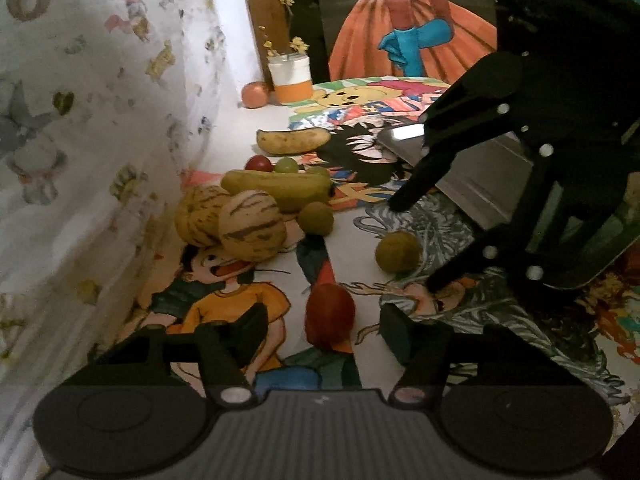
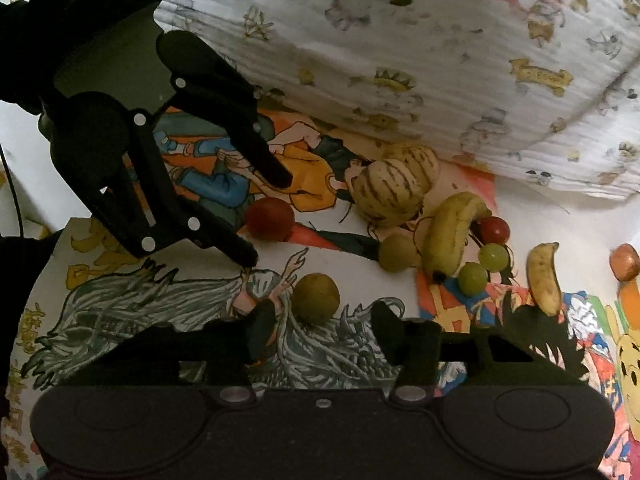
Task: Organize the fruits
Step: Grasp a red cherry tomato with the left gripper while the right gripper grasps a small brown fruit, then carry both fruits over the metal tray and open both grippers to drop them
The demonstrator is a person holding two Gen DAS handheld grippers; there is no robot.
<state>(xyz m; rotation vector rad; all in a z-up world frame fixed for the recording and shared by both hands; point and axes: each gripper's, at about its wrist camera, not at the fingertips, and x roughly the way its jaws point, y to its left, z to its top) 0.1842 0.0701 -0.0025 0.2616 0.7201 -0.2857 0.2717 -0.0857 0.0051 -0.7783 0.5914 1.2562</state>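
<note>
Fruit lies scattered on a cartoon-printed cover (image 1: 360,360). A red round fruit (image 1: 330,316) (image 2: 270,218) sits between the fingers of my left gripper (image 1: 324,324) (image 2: 264,218), with gaps on both sides, so it is open. A green round fruit (image 2: 315,298) (image 1: 397,251) lies between the fingers of my right gripper (image 2: 324,312) (image 1: 416,242), close to the left finger but untouched, so it is open too. Both grippers point down at the cover, side by side.
Two striped melons (image 1: 252,226) (image 2: 390,196), two bananas (image 1: 280,188) (image 1: 294,140), another green fruit (image 1: 316,218), small grapes (image 1: 287,165) and an orange fruit (image 1: 255,94) lie behind. A metal tray (image 1: 500,184) is right, a flower cup (image 1: 290,80) far back, a printed cloth (image 1: 100,120) left.
</note>
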